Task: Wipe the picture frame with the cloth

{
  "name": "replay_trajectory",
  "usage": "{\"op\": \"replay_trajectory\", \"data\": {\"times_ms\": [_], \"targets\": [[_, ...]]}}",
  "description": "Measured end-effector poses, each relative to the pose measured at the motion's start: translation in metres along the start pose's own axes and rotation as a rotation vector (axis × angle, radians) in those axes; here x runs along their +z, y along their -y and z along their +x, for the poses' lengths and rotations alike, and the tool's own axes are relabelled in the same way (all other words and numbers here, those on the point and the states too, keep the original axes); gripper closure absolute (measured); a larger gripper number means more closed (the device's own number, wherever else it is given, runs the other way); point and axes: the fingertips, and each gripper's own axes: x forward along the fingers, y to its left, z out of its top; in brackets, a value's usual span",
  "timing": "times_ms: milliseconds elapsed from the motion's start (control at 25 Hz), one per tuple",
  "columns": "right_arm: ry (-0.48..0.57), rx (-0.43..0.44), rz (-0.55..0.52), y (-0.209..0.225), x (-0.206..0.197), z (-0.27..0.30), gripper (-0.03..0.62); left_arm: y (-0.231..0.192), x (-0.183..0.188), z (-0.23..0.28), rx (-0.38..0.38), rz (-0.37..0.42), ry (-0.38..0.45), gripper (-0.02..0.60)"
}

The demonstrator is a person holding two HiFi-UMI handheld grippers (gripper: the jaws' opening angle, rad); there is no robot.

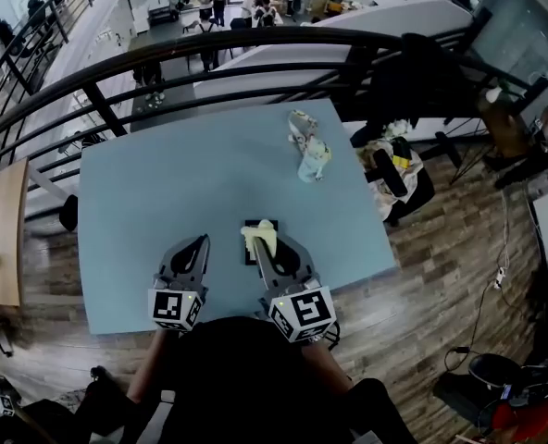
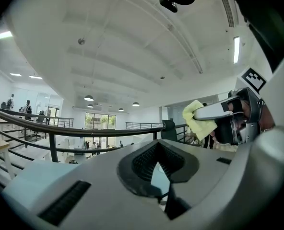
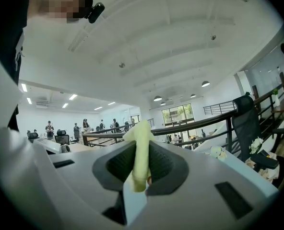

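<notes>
Where our right gripper (image 3: 141,174) reaches over the blue table (image 1: 163,183), its jaws are pinched on the yellow cloth (image 3: 142,147), a fold of which stands up between them. From the head view we see the cloth over the small dark picture frame (image 1: 249,256), which lies flat near the table's front edge. Our left gripper (image 2: 159,169) hangs just left of the frame, jaws together with nothing between them. A crumpled bundle (image 1: 308,146) sits well apart, toward the far edge.
</notes>
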Motion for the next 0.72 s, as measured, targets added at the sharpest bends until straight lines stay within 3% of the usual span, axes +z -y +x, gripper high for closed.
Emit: {"op": "replay_trajectory", "data": {"times_ms": [360,720], "targets": [[0.088,0.018,-0.008,-0.016,0.018,-0.004,0.536,0.000,0.010,-0.008,0.005,0.005,0.023,0.584],[0.095,0.056,-0.043,-0.031,0.018,0.003,0.536,-0.010,0.008,-0.021,0.031,-0.003,0.030,0.584]]}}
